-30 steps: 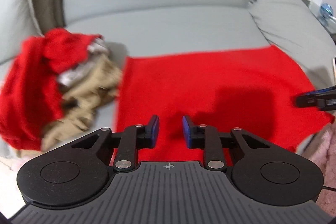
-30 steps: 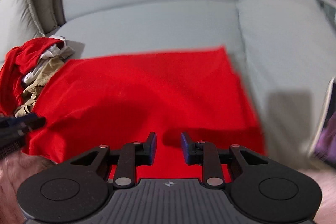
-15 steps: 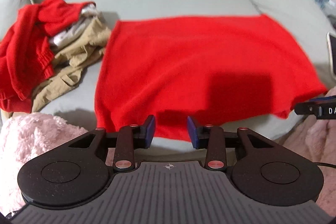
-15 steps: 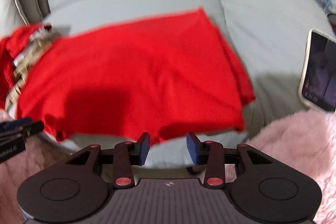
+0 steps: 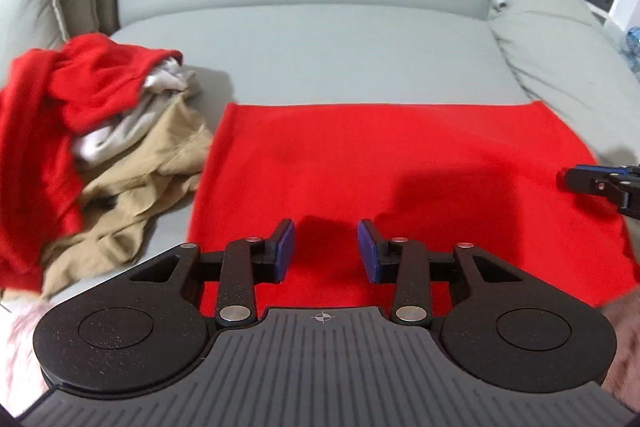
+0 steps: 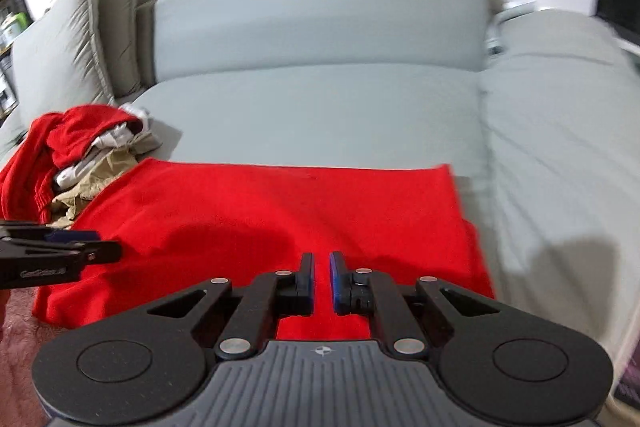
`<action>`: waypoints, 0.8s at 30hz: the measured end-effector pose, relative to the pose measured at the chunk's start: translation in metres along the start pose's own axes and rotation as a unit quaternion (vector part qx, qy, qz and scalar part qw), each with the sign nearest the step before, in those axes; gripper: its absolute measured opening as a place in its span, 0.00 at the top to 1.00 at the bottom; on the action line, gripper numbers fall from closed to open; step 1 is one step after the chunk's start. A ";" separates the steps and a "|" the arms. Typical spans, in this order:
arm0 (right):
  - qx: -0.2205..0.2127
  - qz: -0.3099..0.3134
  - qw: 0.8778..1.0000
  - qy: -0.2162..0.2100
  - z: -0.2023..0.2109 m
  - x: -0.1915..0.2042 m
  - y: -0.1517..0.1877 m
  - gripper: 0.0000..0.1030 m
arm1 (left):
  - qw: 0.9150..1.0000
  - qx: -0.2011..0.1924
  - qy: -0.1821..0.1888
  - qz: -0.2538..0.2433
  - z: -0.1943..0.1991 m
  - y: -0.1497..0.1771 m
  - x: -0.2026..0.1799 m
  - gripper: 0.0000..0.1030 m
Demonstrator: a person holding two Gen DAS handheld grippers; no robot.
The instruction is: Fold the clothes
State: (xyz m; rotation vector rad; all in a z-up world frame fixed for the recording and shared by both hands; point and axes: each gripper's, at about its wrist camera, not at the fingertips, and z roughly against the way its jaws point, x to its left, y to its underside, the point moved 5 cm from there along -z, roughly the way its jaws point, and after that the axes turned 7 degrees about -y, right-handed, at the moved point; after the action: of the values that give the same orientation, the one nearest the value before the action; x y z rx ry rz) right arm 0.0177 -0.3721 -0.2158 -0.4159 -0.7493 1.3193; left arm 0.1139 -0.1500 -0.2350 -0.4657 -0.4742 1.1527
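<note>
Red garment (image 5: 400,163) — flat, smooth on the sofa seat — beside crumpled clothes pile (image 5: 100,155)

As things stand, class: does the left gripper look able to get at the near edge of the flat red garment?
Probably yes. The left gripper hangs over the red garment near its front edge, jaws apart with nothing between them. The clothes pile lies off to the side, and the right gripper is clear of it.

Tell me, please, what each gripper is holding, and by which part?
The left gripper, open, holds nothing. The right gripper has just been closing over the near edge of the red garment; whether it pinches cloth cannot be told.
</note>
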 end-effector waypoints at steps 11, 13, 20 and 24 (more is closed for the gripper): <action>-0.014 -0.058 0.988 0.139 -0.022 -0.095 -0.016 0.96 | 1.000 -0.013 -0.003 -0.013 -0.011 0.022 0.009 0.68; -0.029 -0.088 0.985 0.144 -0.019 -0.110 -0.022 0.95 | 1.000 -0.014 -0.006 -0.012 -0.011 0.022 0.008 0.68; -0.075 -0.057 0.994 -0.059 -0.026 -0.059 -0.040 0.90 | 1.000 -0.009 -0.012 -0.007 -0.010 0.021 0.005 0.69; -0.021 -0.019 0.988 -0.150 -0.043 -0.023 -0.033 0.89 | 1.000 -0.009 -0.010 -0.008 -0.010 0.021 0.005 0.69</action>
State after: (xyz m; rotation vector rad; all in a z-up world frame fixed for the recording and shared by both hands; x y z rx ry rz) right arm 0.0698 -0.3964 -0.2297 -0.2365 -1.0333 1.3466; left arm 0.1056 -0.1393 -0.2544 -0.4646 -0.5055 1.1402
